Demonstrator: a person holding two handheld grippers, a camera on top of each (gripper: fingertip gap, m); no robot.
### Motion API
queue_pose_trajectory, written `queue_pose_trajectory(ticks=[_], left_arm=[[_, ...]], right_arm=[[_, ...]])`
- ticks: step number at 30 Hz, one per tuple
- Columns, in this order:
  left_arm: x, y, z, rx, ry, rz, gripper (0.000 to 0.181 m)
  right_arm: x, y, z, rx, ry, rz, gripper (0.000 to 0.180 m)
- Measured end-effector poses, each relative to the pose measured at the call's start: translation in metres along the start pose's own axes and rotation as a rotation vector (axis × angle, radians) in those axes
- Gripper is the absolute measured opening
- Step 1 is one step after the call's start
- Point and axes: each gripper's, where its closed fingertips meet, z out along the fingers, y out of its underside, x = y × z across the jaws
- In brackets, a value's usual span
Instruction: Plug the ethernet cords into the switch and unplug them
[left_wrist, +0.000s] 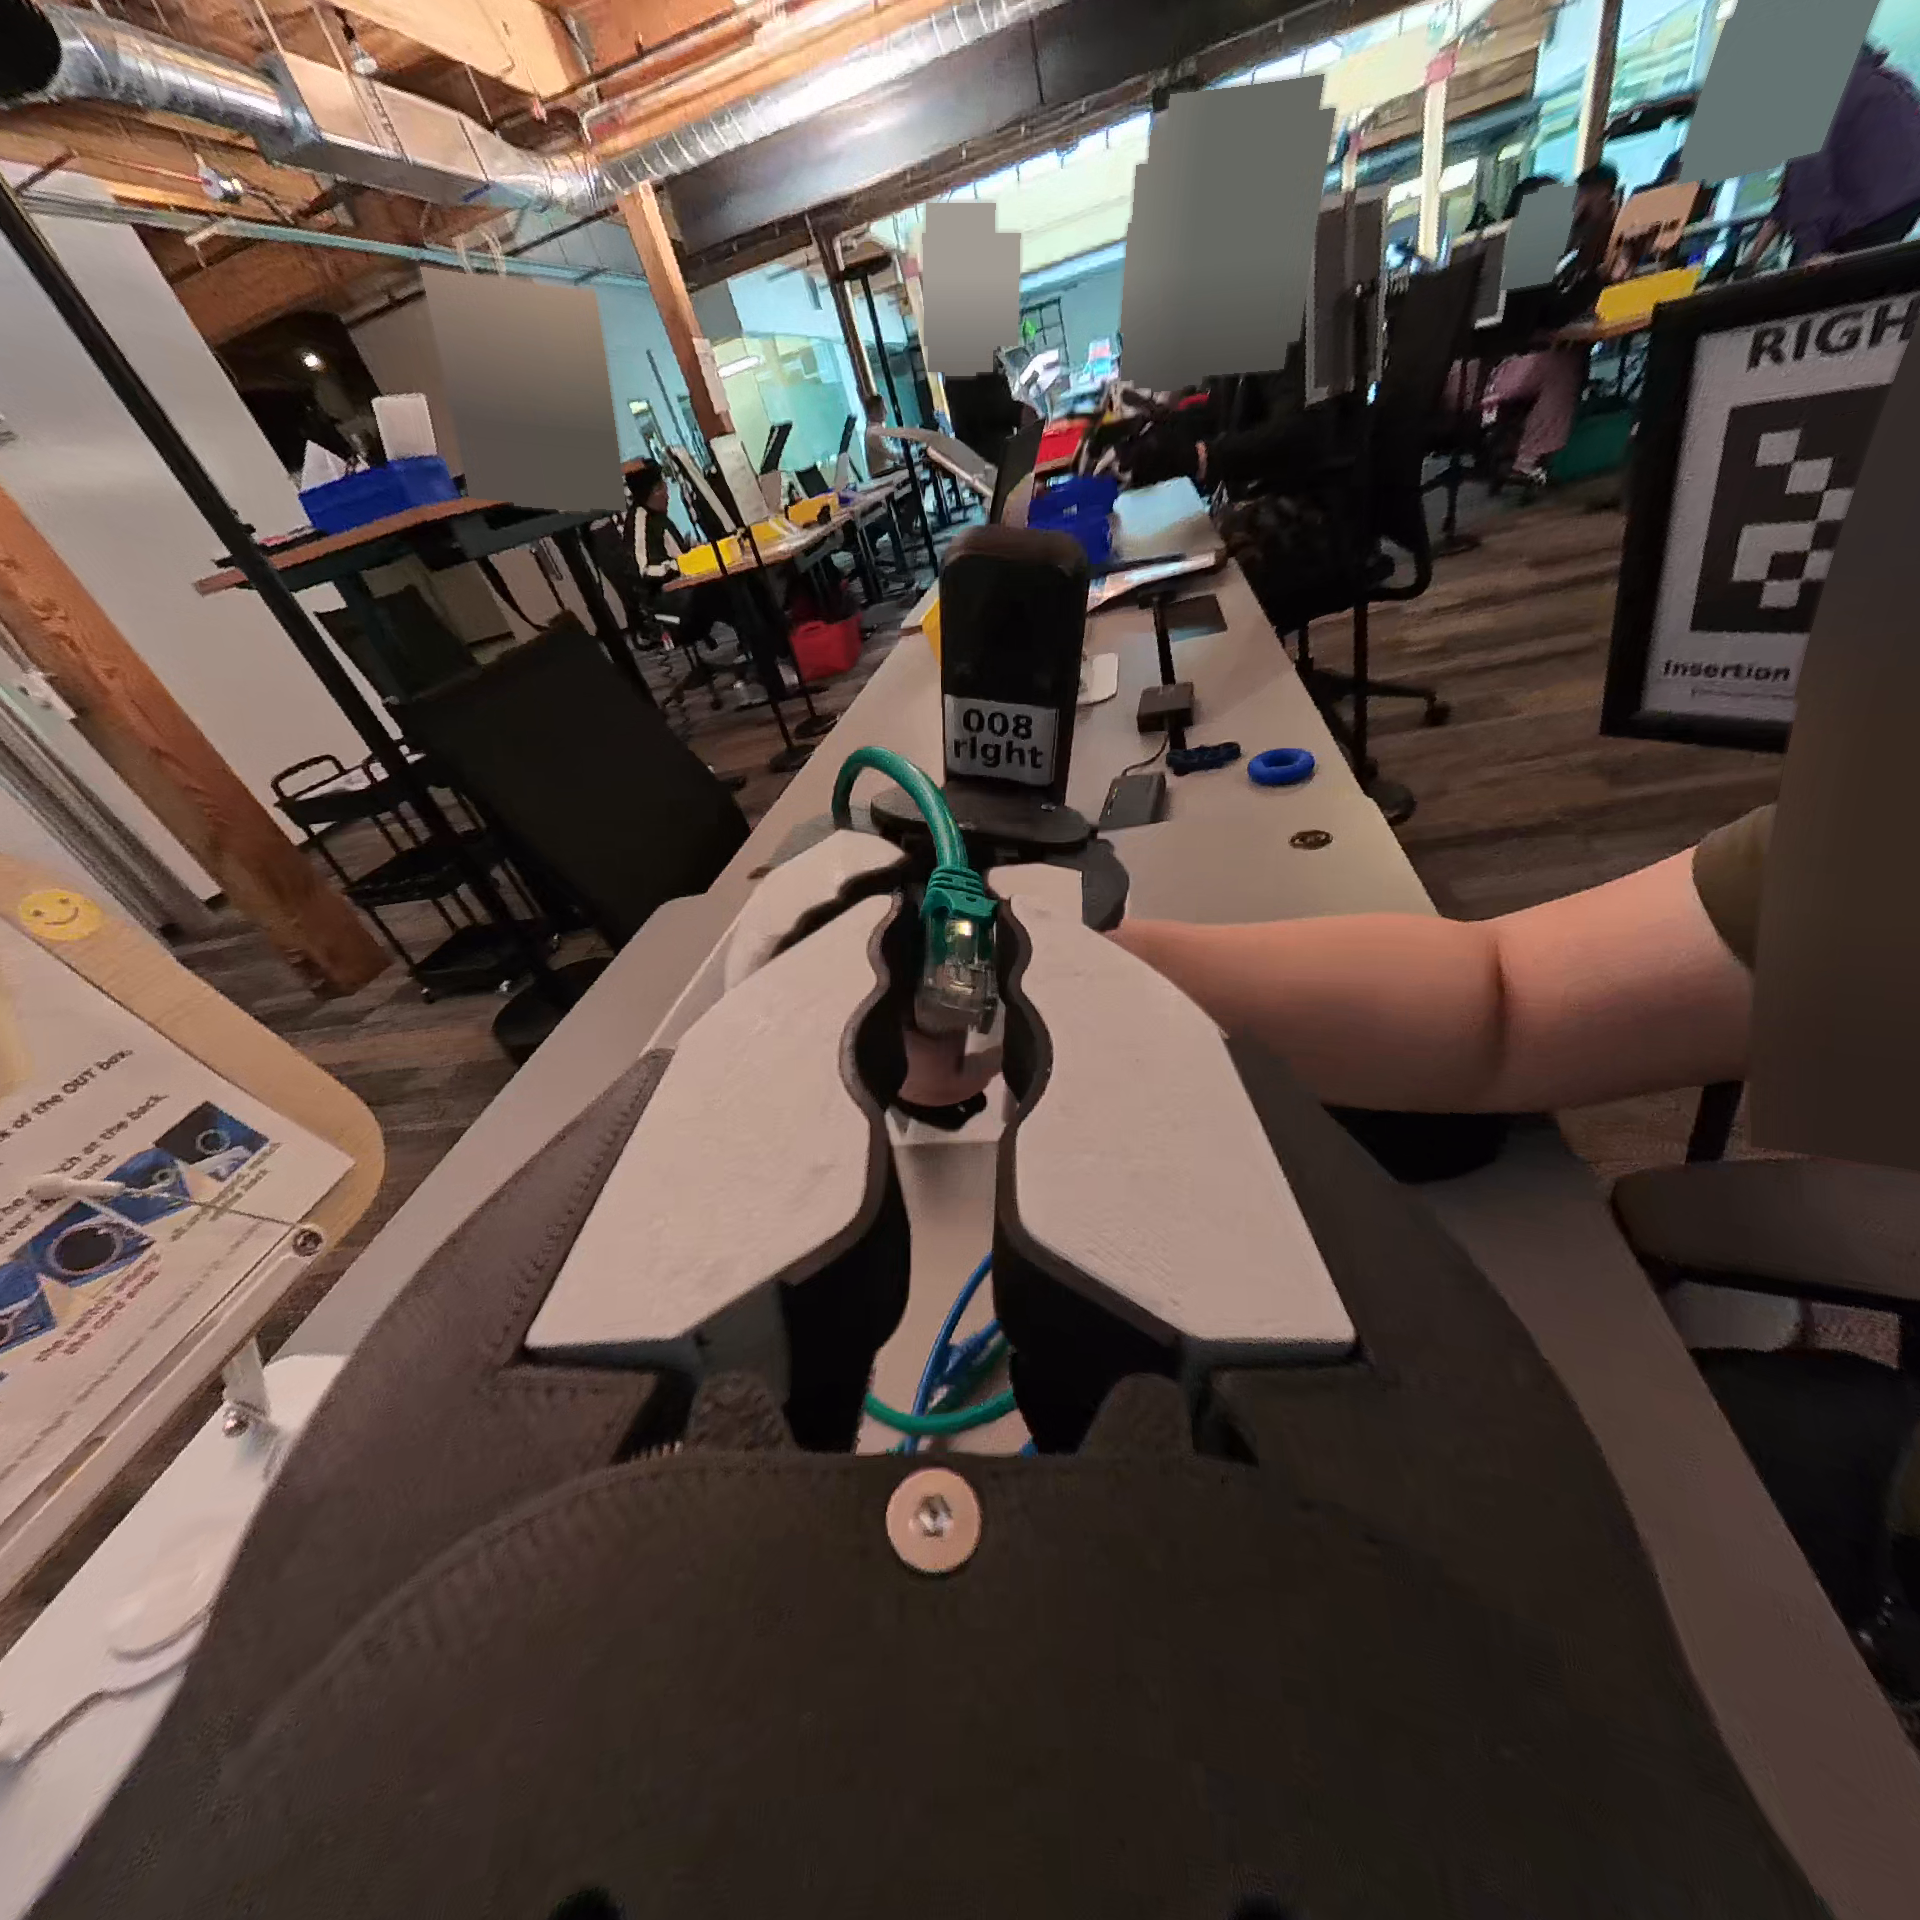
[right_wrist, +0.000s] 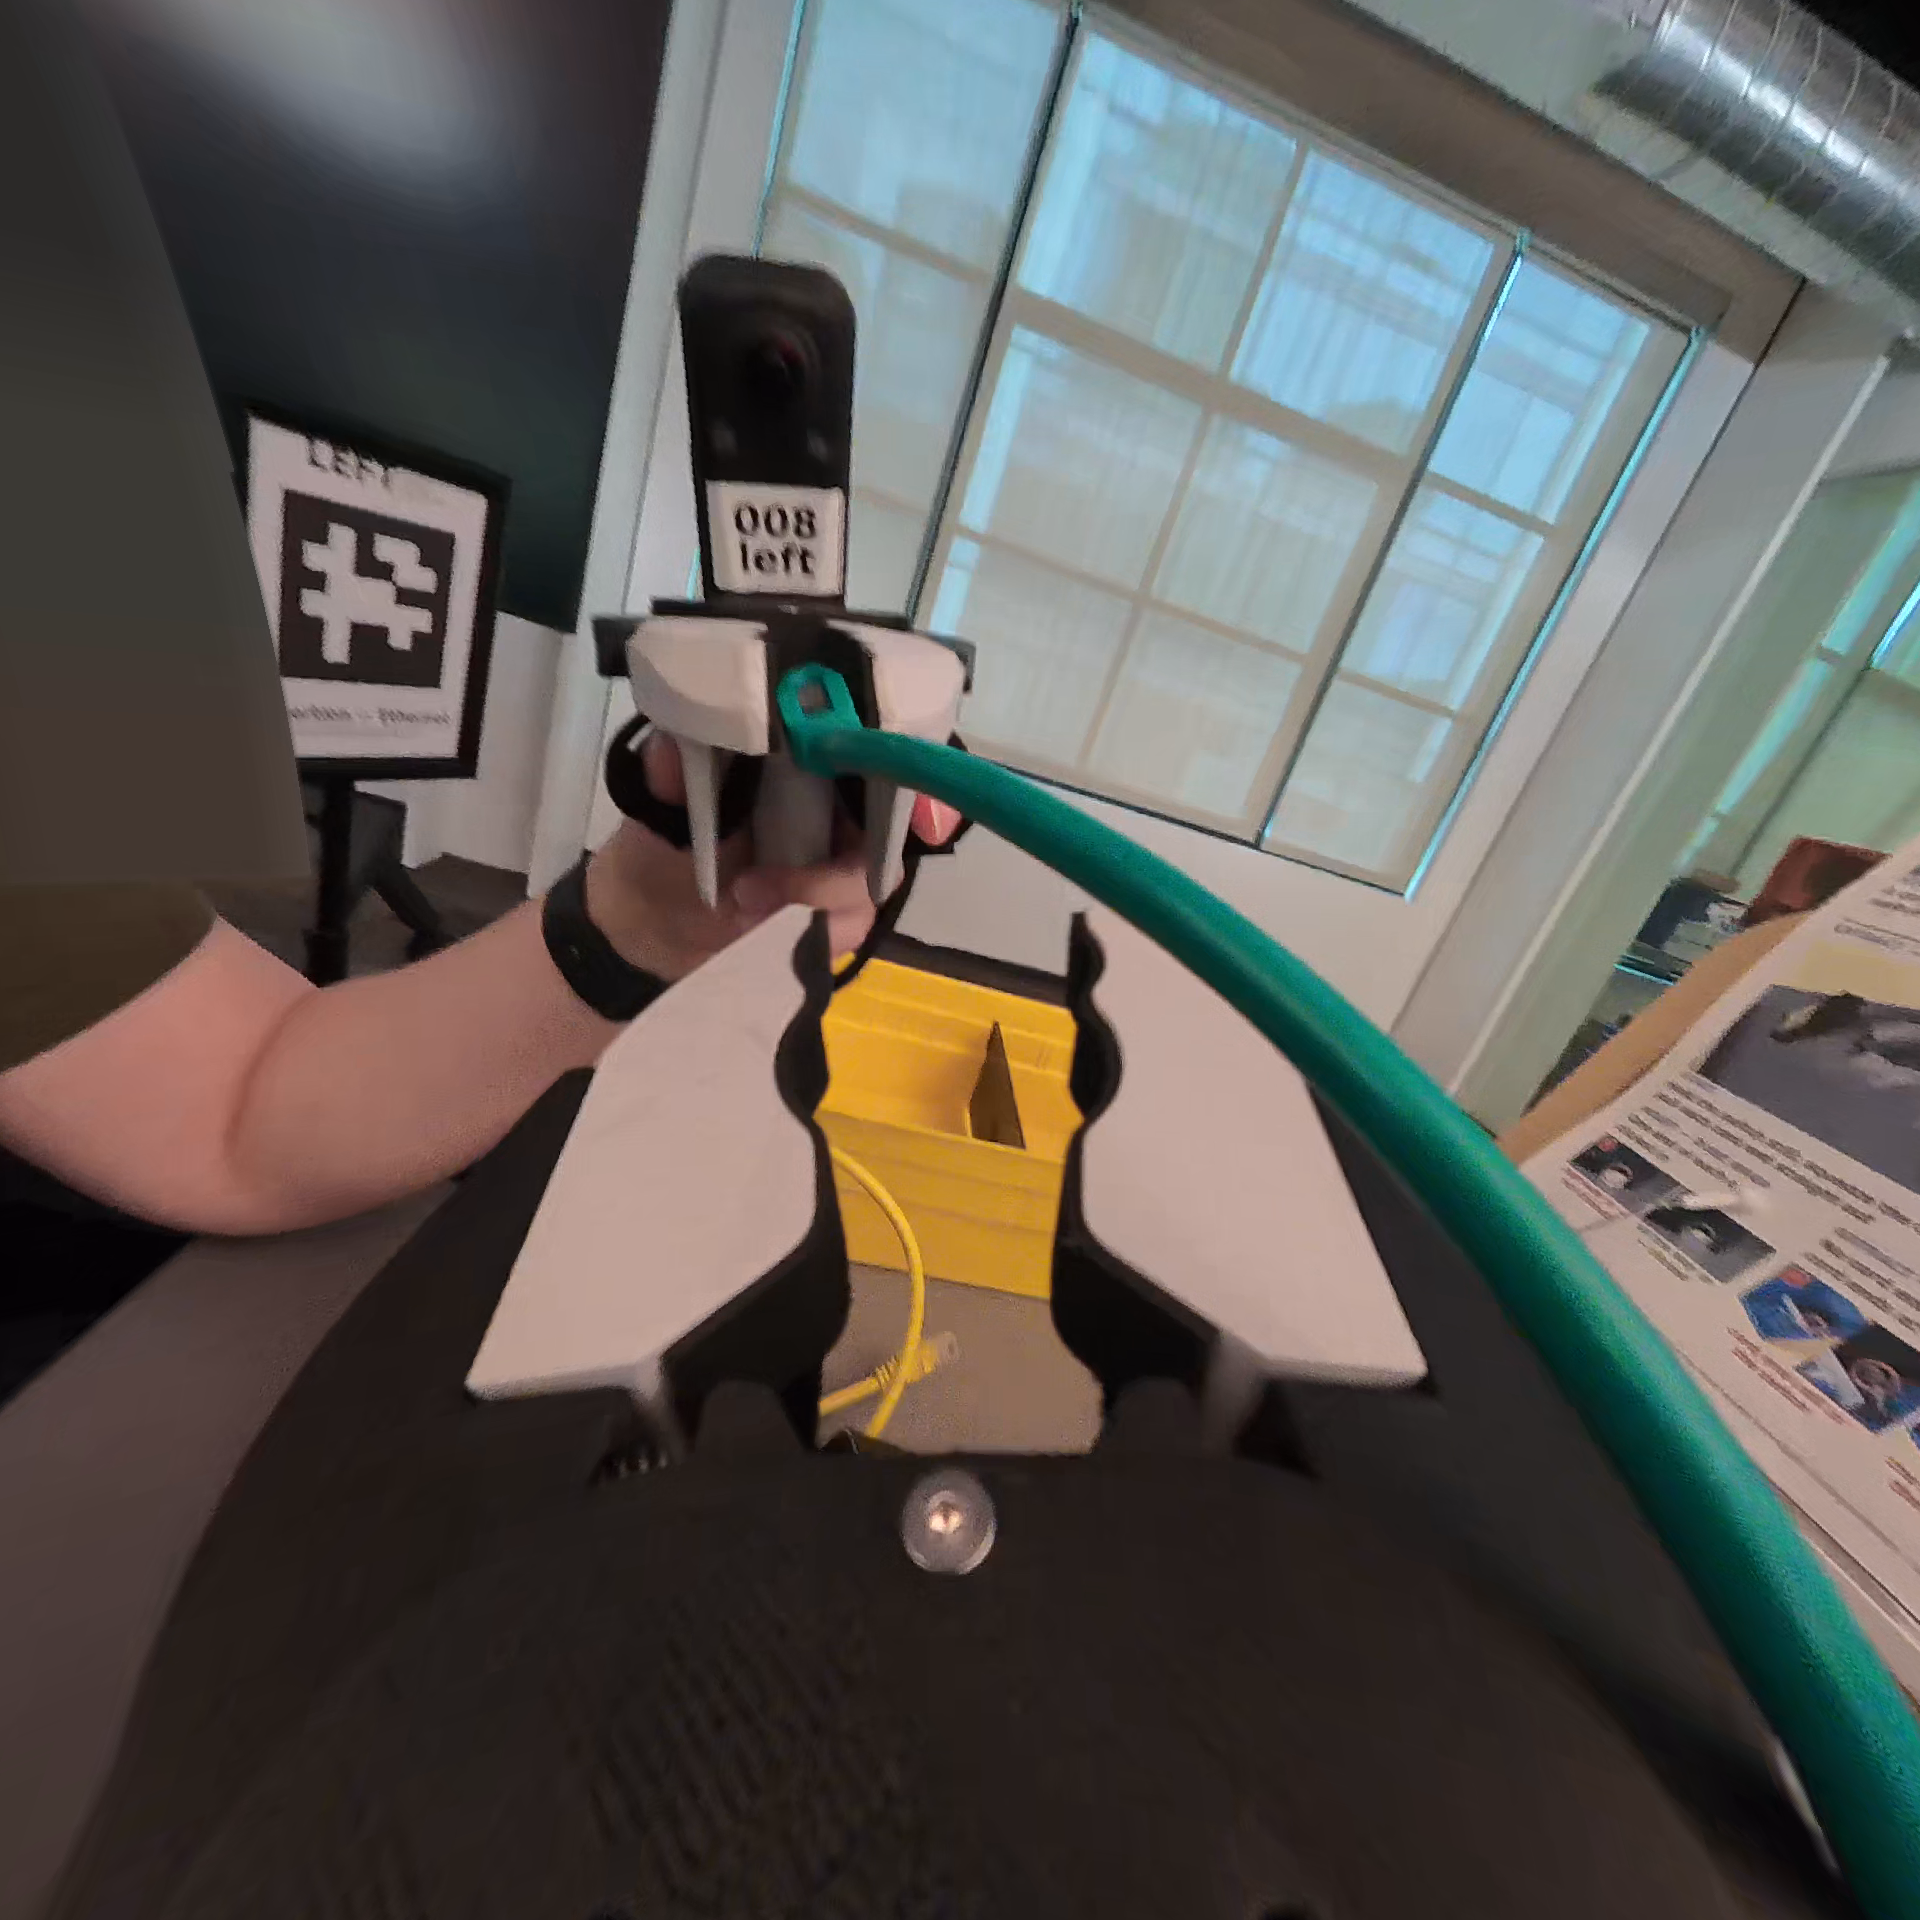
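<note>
My left gripper (left_wrist: 951, 920) is shut on the clear plug of a green ethernet cord (left_wrist: 956, 951), held up in the air with the plug pointing back at the camera. The cord loops up behind the plug (left_wrist: 894, 790). In the right wrist view the left gripper (right_wrist: 816, 681) shows farther off with the green plug end (right_wrist: 816, 707), and the cord (right_wrist: 1351, 1060) sweeps down to the lower right. My right gripper (right_wrist: 943, 935) is open and empty, facing the left one; its camera mount (left_wrist: 1013, 644) rises just behind the plug. No switch is in view.
A yellow bin (right_wrist: 935, 1164) and a loose yellow ethernet cord (right_wrist: 904, 1340) lie on the table below my right gripper. Blue cords (left_wrist: 951, 1340) lie under the left one. An instruction board (right_wrist: 1766, 1195) stands alongside. A blue ring (left_wrist: 1280, 767) and small black boxes sit farther along the table (left_wrist: 1247, 862). There is about 4 centimetres between the tips of the two grippers.
</note>
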Motion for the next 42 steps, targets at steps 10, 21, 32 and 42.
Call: queue_pose_trajectory(ticks=[10,21,32,42], left_arm=[[0.005,0.014,0.005,-0.081,0.046,-0.031,0.013],[0.0,0.023,0.001,-0.129,0.024,-0.01,0.013],[-0.004,0.024,0.001,-0.133,0.017,-0.026,0.013],[-0.019,0.037,0.001,-0.16,-0.026,-0.099,0.014]], right_arm=[[-0.026,-0.045,-0.013,0.33,-0.223,0.197,0.039],[-0.018,-0.012,-0.005,-0.089,-0.074,-0.034,0.013],[-0.017,-0.011,-0.004,-0.083,-0.087,0.028,0.011],[-0.003,0.004,-0.004,-0.121,-0.026,0.044,0.007]])
